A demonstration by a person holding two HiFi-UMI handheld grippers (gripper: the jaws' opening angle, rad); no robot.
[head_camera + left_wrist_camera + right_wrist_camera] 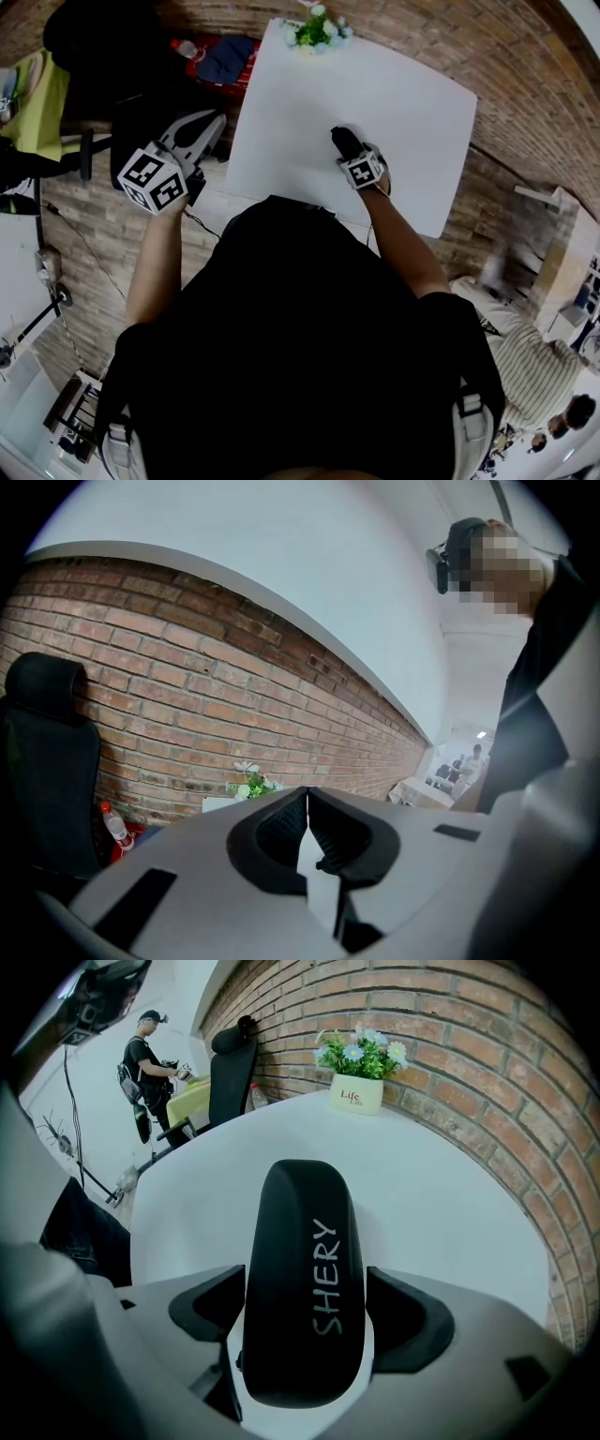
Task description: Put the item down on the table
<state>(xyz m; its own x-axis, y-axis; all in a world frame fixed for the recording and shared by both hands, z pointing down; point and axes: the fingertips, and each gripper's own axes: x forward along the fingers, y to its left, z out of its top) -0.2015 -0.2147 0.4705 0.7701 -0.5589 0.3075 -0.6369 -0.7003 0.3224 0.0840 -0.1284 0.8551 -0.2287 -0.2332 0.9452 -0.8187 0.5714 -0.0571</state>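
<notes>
A black oblong case point(305, 1279) with "SHERY" printed on its lid lies flat on the white table point(375, 84), lengthwise between the jaws of my right gripper point(309, 1314). The dark pads point(412, 1321) stand beside the case's two long sides, and I see no squeeze on it. From above, the case point(343, 141) sits near the table's front half, with the right gripper point(349, 150) right behind it. My left gripper point(204, 127) hangs off the table's left edge, its jaws together and empty. In its own view the left gripper point(307, 803) points at the brick wall.
A small white pot of flowers point(317, 31) stands at the table's far edge by the brick wall. A black office chair point(103, 47) and a red bag with a bottle point(185, 47) are left of the table. Another person point(145, 1063) stands farther off.
</notes>
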